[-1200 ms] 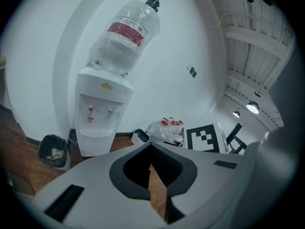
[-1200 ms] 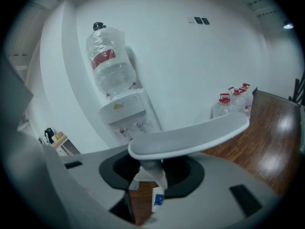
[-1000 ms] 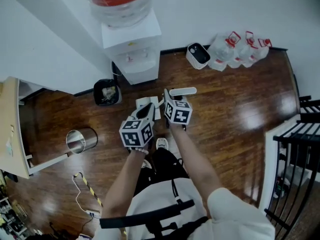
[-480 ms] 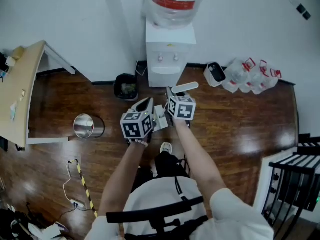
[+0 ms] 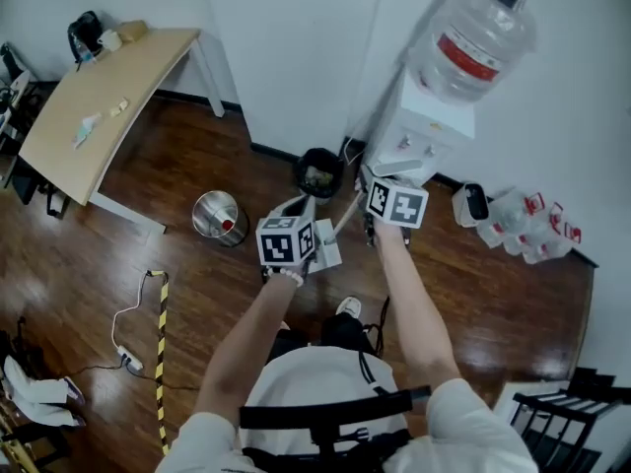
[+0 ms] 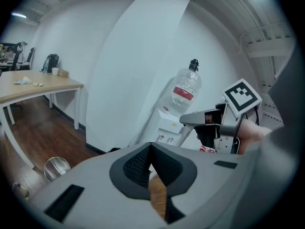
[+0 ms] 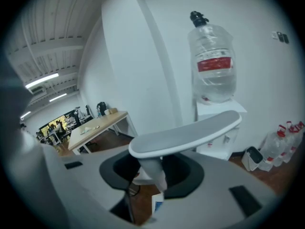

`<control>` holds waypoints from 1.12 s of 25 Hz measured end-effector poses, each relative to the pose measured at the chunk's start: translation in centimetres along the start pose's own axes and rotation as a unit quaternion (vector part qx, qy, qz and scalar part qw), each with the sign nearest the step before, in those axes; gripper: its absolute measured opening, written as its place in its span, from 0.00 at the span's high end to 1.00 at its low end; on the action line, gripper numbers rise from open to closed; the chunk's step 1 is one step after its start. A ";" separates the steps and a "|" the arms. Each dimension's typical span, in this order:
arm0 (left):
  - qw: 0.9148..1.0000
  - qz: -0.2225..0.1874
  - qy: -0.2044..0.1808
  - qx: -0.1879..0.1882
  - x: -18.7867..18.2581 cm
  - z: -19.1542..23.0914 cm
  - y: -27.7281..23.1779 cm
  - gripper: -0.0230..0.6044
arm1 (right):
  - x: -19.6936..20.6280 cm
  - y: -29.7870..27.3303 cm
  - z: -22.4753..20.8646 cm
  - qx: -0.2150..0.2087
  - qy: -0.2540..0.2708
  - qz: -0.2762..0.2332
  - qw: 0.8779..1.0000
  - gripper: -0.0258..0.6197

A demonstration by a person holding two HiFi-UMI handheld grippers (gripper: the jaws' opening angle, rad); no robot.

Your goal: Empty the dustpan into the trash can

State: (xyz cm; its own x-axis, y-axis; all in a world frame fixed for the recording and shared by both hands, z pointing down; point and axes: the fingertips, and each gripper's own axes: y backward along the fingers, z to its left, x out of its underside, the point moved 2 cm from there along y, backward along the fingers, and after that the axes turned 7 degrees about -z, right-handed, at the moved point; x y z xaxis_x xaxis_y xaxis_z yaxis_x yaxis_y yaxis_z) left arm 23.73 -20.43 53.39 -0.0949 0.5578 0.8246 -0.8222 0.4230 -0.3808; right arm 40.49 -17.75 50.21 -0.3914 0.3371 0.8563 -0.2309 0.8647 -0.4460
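A long-handled dustpan hangs between my grippers. Its flat grey-white handle (image 7: 186, 132) lies across my right gripper (image 7: 152, 168), which is shut on the stem just under it. In the head view the right gripper (image 5: 385, 190) is in front of the water dispenser, and the white pan (image 5: 327, 252) hangs low beside my left gripper (image 5: 296, 215). The left gripper (image 6: 150, 147) has its pad tips together, and I see nothing between them. A small black trash can (image 5: 318, 173) with rubbish in it stands on the floor just beyond both grippers.
A white water dispenser (image 5: 426, 131) with a big bottle stands by the wall at the right, with spare bottles (image 5: 527, 227) beyond it. A round steel bin (image 5: 219, 215) sits to the left, near a wooden table (image 5: 104, 106). A cable and striped tape (image 5: 158, 333) lie on the floor.
Both grippers have risen with the dustpan and swung with the person's turn. The black trash can now lies straight ahead of them, and the table has come into view.
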 end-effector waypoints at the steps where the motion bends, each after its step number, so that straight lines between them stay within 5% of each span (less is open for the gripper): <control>1: 1.000 -0.007 0.002 -0.005 -0.5 1.3 1.1 0.97 | -0.6 -0.3 2.0 -0.011 0.007 0.000 1.000 0.75; 7: 0.999 -0.037 0.010 -0.023 -4.1 7.4 6.5 0.97 | -6.0 -0.6 13.8 -0.075 0.050 -0.034 0.995 0.76; 17: 0.993 -0.100 -0.016 -0.055 -15.7 15.1 13.0 0.97 | -17.7 -2.9 29.8 -0.173 0.126 -0.084 0.973 0.78; 28: 0.982 -0.133 0.030 -0.132 -19.7 25.5 12.6 0.97 | -21.5 -13.9 40.8 -0.254 0.159 -0.047 0.953 0.79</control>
State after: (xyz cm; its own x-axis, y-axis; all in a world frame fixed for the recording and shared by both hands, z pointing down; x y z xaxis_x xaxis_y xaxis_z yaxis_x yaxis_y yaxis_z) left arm 0.95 -44.26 43.06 0.1429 0.4402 0.8864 -0.6381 0.7256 -0.2575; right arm 15.75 -52.20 27.38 -0.0824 0.2753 0.9578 0.2417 0.9379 -0.2488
